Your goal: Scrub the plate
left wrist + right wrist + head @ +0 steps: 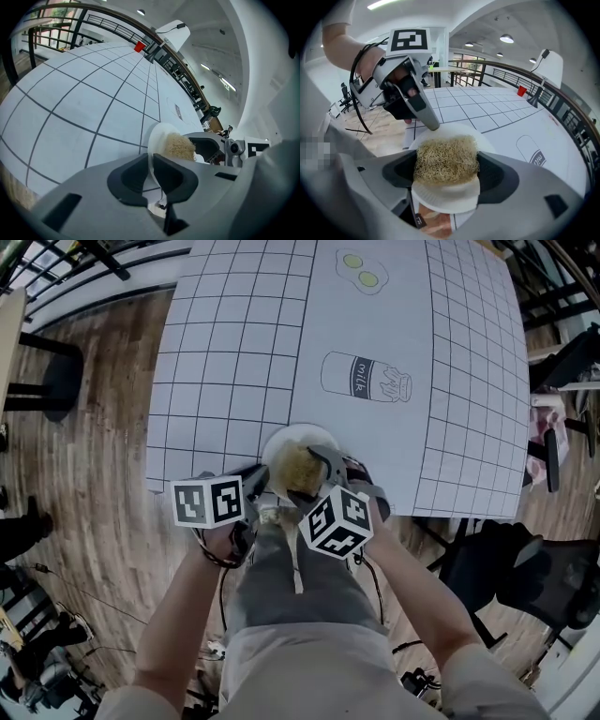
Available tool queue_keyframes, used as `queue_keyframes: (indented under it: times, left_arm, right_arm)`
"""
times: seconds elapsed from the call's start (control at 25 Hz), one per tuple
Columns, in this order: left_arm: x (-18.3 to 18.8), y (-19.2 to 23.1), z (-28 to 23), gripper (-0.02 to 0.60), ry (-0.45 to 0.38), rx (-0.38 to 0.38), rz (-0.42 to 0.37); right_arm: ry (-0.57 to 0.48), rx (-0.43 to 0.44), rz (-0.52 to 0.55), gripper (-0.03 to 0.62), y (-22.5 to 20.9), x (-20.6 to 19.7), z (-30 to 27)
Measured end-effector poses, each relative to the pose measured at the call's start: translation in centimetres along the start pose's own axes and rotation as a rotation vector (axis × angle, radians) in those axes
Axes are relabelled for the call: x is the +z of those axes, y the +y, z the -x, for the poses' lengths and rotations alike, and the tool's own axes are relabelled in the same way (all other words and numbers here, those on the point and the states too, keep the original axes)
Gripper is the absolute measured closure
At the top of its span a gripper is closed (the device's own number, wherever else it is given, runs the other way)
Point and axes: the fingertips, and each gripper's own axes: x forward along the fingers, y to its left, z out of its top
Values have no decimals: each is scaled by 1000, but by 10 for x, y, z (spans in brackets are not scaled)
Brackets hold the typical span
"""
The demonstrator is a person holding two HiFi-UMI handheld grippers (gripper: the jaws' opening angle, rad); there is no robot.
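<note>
The left gripper is clamped, jaws nearly together, on the rim of the white plate, holding it at the table's near edge. The right gripper is closed on a straw-coloured scrubber pressed against the plate's face (both grippers crowd close). Gridded tabletop stretches beyond toward the far edge.

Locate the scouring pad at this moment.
Right gripper view, centre: the scouring pad sits clamped in the right hand-held gripper, against the white plate that the left hand-held gripper holds by its rim.
</note>
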Motion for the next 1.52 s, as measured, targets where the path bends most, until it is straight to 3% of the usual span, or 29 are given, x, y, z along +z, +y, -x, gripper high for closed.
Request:
queue_keyframes:
  times: [0.4, 0.76, 0.96, 1.2, 1.36, 1.52]
  left_arm:
    - [0, 1, 0, 535, 17, -8, -21]
    - [0, 1, -2, 536, 18, -6, -17]
    - [0, -1, 1, 538, -3, -22, 21]
    - [-1, 1, 4, 540, -8, -24, 35]
    - [0, 1, 3, 540, -9, -23, 35]
    - [0, 1, 3, 541, -15, -12, 37]
  right_arm:
    - [30, -69, -92, 218, -30, -36, 27]
    - [49, -88, -180, 218, -38, -45, 30]
    - [65, -156, -116, 218, -41, -36, 41]
    - [-20, -48, -18, 220, 3, 12, 38]
    - [6, 21, 22, 218, 36, 21, 15]
    - [43, 24, 47, 218, 50, 16, -3]
